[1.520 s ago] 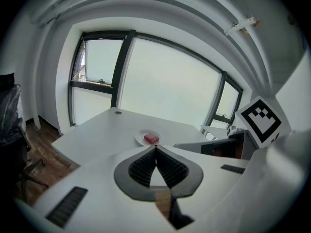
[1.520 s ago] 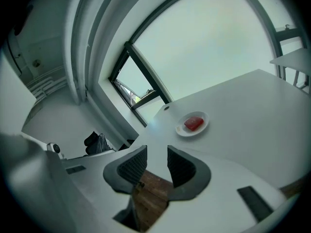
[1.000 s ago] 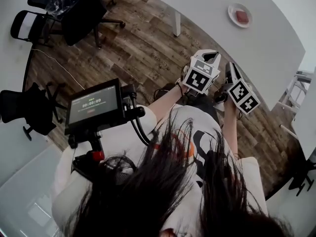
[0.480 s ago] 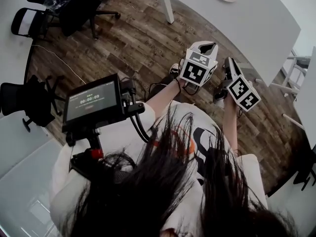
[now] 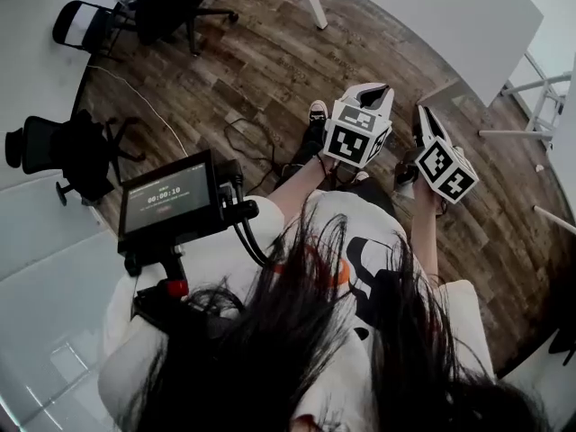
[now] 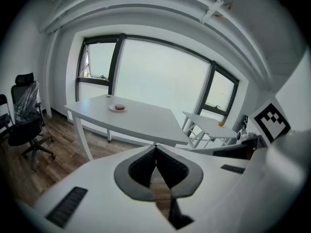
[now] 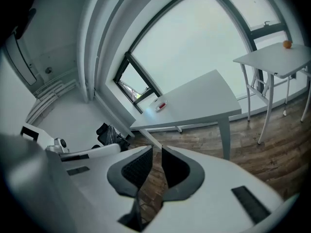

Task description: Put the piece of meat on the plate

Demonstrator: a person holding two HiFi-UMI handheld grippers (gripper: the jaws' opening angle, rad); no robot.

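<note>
A: What's ahead?
B: The table, well apart from both grippers. The left gripper is pinched together and empty, and the right gripper is closed on nothing.
A: And the plate?
B: The plate is at the table's far end, left of the left jaws' line and nearly straight ahead of the right's. The meat seems to be on it already, too small to read its axis.

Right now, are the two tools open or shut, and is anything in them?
Left tool: shut, holding nothing.
Right tool: shut, holding nothing.
</note>
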